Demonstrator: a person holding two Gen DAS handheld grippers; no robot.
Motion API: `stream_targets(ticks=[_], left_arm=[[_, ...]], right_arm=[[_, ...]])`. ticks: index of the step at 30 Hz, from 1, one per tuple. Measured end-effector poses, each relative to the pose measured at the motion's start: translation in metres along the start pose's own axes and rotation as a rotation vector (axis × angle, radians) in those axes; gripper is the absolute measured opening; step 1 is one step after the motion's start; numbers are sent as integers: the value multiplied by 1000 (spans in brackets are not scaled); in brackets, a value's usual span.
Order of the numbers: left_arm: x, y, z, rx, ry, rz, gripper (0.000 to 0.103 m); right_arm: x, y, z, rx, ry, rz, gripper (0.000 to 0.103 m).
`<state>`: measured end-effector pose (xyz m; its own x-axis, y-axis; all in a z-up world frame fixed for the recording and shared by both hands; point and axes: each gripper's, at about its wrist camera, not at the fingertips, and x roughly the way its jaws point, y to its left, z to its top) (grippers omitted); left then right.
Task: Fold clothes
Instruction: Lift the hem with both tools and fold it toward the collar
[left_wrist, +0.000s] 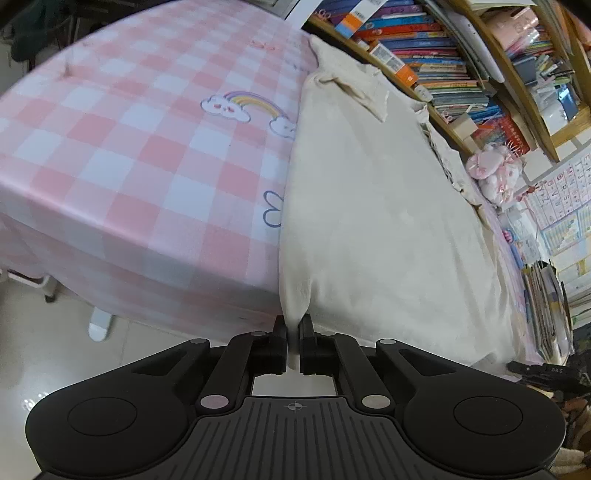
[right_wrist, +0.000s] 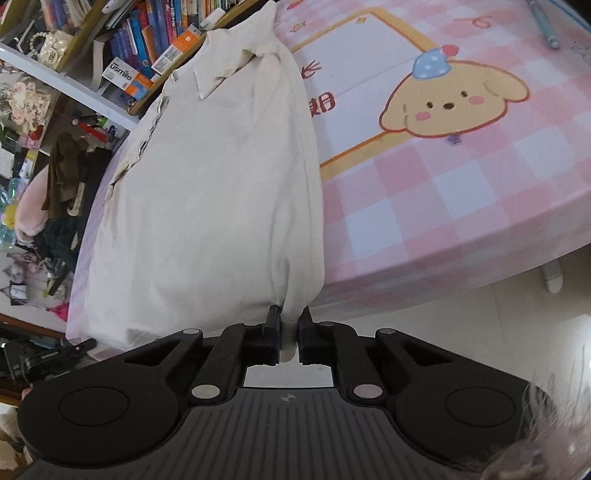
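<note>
There is one cream shirt (left_wrist: 373, 206), one table (left_wrist: 122, 155) with a pink cloth, and two hand-held grippers: left (left_wrist: 293, 325), right (right_wrist: 289, 321).

Cream collared shirt (left_wrist: 376, 206), long and smooth, laid lengthwise on the counter (left_wrist: 122, 155). Collar (right_wrist: 236, 70) at the far end toward 12 o'clock, button placket along the 9 o'clock edge in the right wrist view. Near hem bunched at 6 o'clock, pinched at both corners.
</note>
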<state>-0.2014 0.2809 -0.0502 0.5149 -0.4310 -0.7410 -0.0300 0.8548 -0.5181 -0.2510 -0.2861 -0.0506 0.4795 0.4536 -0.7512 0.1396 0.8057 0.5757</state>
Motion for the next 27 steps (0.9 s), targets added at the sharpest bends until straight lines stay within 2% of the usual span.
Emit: stream_targets(ticks=[5, 9, 17, 20, 23, 26, 27], left_arm=[[-18, -6, -6, 6, -7, -31, 3], [-27, -8, -18, -11, 22, -68, 3], [-31, 10, -71, -57, 183, -117, 3], [-28, 14, -84, -86, 225, -135, 3], [-31, 8, -82, -95, 205, -186, 3], [-47, -7, -54, -95, 86, -294, 3], [-52, -12, -43, -96, 42, -330, 3]], right_arm=[[-32, 3, -6, -14, -47, 5, 7], [-54, 1, -16, -1, -36, -2, 7], [-88, -23, -57, 94, 21, -43, 7], [-98, -29, -67, 142, 8, -28, 7], [-109, -34, -76, 190, -10, -9, 7], [-119, -39, -85, 239, -29, 10, 7], [-126, -37, -81, 247, -65, 40, 7]])
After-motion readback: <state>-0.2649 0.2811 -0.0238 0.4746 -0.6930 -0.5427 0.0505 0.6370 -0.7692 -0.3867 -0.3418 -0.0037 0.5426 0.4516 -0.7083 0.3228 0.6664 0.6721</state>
